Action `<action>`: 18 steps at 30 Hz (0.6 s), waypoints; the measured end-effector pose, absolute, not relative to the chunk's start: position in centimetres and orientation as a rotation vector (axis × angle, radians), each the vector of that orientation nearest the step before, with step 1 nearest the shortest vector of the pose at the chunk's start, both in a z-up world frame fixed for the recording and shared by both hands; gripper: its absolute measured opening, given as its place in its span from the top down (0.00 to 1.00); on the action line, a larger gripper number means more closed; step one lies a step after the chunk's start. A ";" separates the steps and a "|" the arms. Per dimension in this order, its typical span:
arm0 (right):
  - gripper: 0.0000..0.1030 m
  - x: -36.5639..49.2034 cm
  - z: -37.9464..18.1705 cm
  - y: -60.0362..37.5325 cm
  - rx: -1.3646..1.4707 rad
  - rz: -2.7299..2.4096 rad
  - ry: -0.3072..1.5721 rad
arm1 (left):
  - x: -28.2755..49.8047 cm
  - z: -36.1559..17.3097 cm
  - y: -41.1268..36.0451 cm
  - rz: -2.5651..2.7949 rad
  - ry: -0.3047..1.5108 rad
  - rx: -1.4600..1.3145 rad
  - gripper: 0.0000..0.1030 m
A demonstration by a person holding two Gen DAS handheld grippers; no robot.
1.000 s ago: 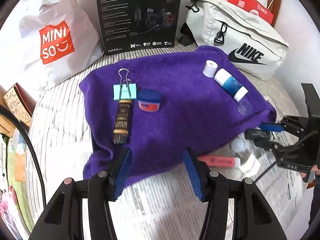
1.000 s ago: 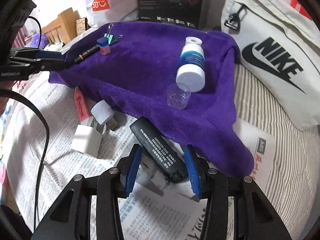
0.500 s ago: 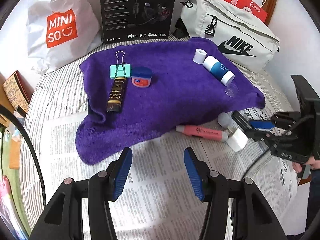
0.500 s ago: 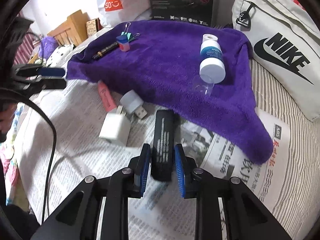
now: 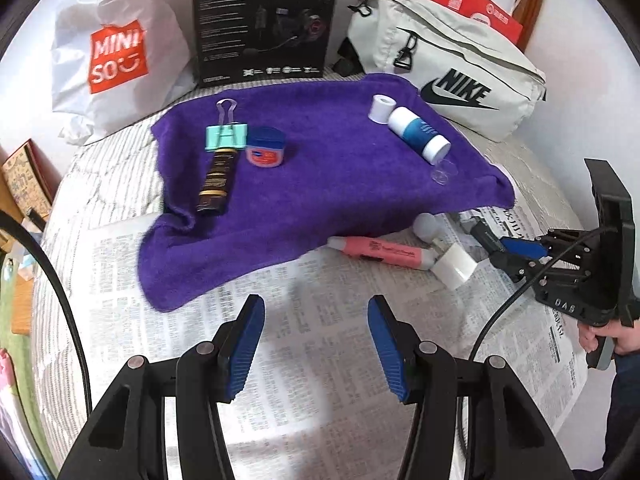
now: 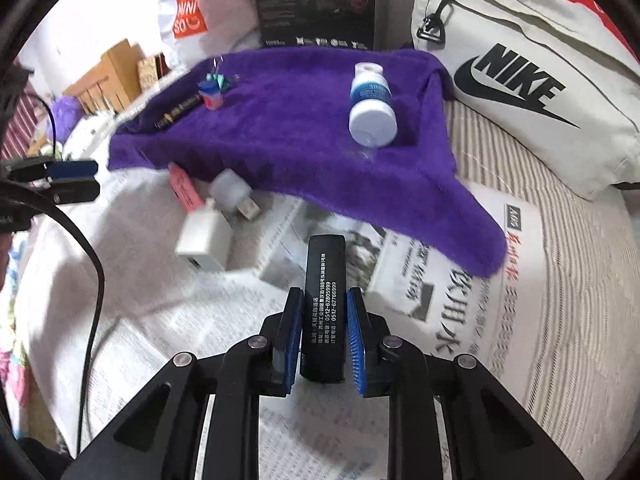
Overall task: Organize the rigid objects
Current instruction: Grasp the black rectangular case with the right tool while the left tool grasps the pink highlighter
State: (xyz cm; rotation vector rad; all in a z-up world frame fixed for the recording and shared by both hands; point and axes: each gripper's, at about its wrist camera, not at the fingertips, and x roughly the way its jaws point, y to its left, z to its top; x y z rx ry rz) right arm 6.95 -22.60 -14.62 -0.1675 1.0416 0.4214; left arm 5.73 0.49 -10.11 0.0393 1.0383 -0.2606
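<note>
My right gripper (image 6: pixel 323 312) is shut on a black bar-shaped case (image 6: pixel 325 276) with white print, held just above the newspaper; it also shows in the left wrist view (image 5: pixel 486 236). My left gripper (image 5: pixel 316 320) is open and empty over the newspaper. A purple towel (image 5: pixel 320 168) carries a teal binder clip (image 5: pixel 225 136), a dark tube (image 5: pixel 216 180), a blue-lidded jar (image 5: pixel 266 148), a white and blue bottle (image 5: pixel 418 134), a white cap (image 5: pixel 380 108) and a clear cap (image 5: pixel 443 172). A pink marker (image 5: pixel 376 252), a white charger (image 5: pixel 454 266) and a small USB light (image 6: pixel 232 194) lie on the newspaper.
A Miniso bag (image 5: pixel 116 48), a black headset box (image 5: pixel 264 20) and a white Nike bag (image 5: pixel 448 68) line the back of the bed. A black cable (image 6: pixel 88 264) hangs at the left of the right wrist view. Wooden furniture (image 6: pixel 108 76) stands beyond the bed.
My right gripper closed on the black case and lifted it from the newspaper, drawing back from the towel. My left gripper pulled back from the towel, staying open.
</note>
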 end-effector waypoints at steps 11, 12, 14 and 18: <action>0.79 5.1 -14.2 -24.8 -0.129 0.408 1.058 | 8.9 -12.2 -3.6 -0.255 1.103 -0.063 0.50; 0.79 5.0 -14.2 -25.0 -0.129 0.412 1.059 | 9.1 -12.3 -3.8 -0.242 1.104 -0.071 0.50; 0.79 4.7 -14.1 -25.4 -0.127 0.420 1.059 | 9.6 -12.5 -4.2 -0.190 1.108 -0.092 0.50; 0.79 4.4 -14.1 -25.8 -0.130 0.449 1.058 | 10.3 -13.3 -5.3 -0.118 1.132 -0.086 0.50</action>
